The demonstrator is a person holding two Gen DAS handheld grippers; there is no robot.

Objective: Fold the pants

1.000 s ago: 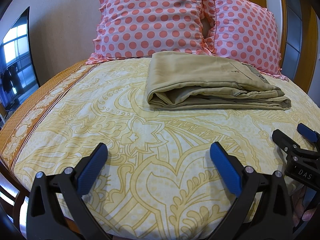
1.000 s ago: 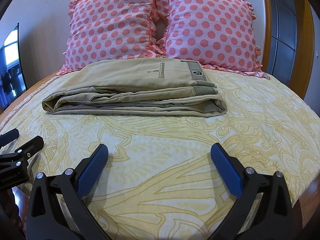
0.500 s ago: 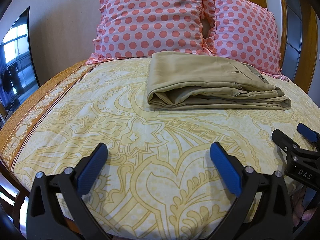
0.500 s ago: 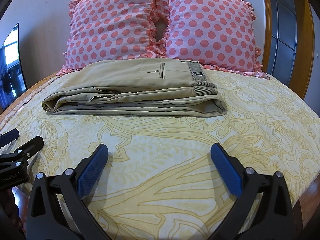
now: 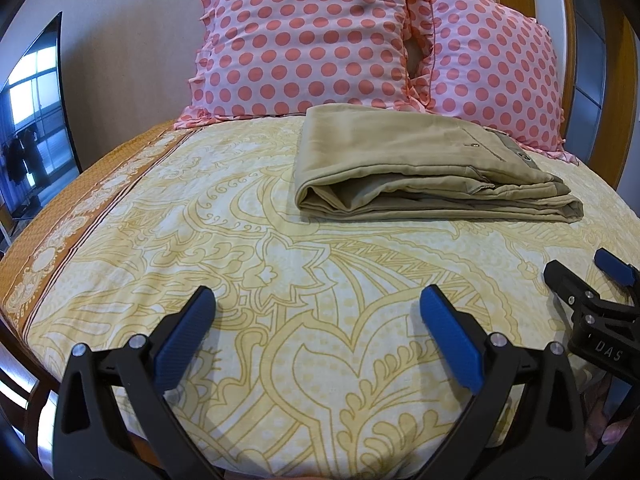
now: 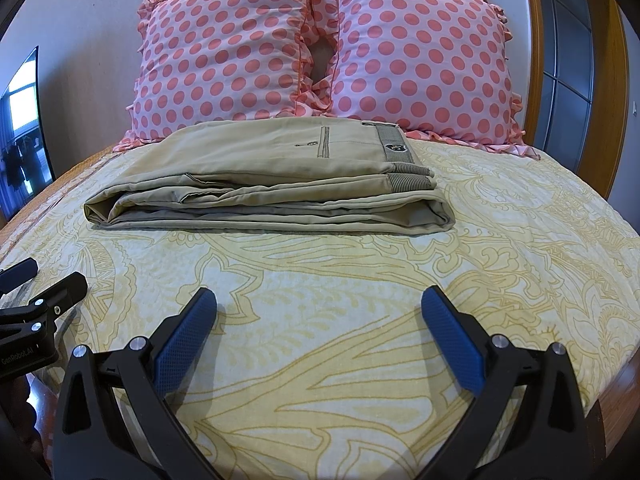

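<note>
Two polka-dot pillows (image 5: pixel 320 36) lean on the far wall in the left wrist view, the folded khaki pants (image 5: pixel 420 168) lying just before them on the yellow patterned bedspread (image 5: pixel 200 240). The left gripper (image 5: pixel 316 312) hangs near, jaws spread and empty. From the right wrist, the right gripper (image 6: pixel 318 312) is likewise spread above the bedspread; a dark screen (image 6: pixel 22 128) stands far left.

A bed (image 5: pixel 208 240) with a yellow floral-patterned cover carries folded khaki pants (image 6: pixel 272 176) near its head and two pink polka-dot pillows (image 6: pixel 320 52) propped upright just behind them.
</note>
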